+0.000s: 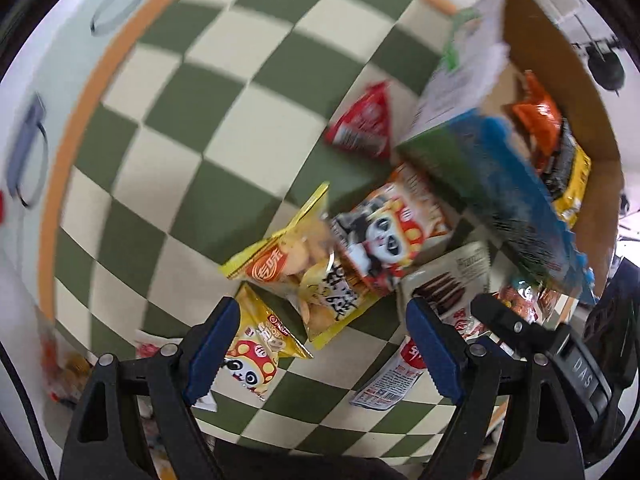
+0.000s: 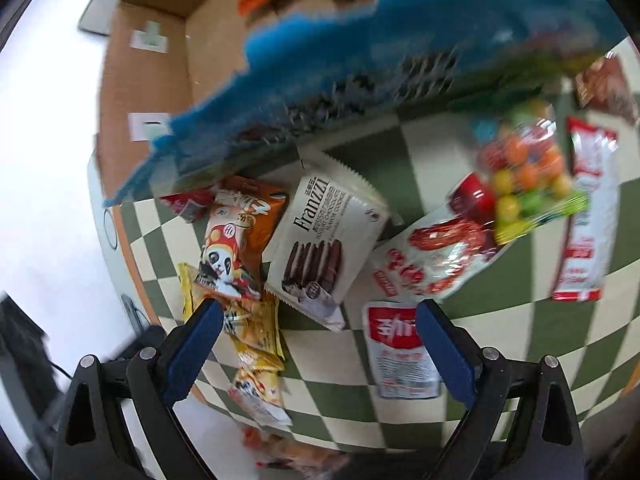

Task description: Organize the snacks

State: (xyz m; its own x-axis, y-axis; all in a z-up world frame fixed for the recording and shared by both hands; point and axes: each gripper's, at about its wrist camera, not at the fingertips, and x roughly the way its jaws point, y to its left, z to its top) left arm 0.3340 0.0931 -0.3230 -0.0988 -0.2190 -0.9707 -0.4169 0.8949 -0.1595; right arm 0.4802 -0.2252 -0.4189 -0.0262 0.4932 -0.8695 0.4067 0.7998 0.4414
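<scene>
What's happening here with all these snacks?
A person with a handheld tool in each hand is sorting snack packets scattered on a green checkered mat. A cardboard box at the mat's edge already holds a few packets, including an orange one. Both the left tool and right tool are open and empty above the pile, near a Franzzi wafer pack. Nothing is gripped.

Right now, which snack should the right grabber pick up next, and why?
Probably lower the right gripper onto the white Franzzi packet. Its jaws are open and empty, the packet lies flat on the checkered mat just ahead of them, and the cardboard box is close by.
</scene>
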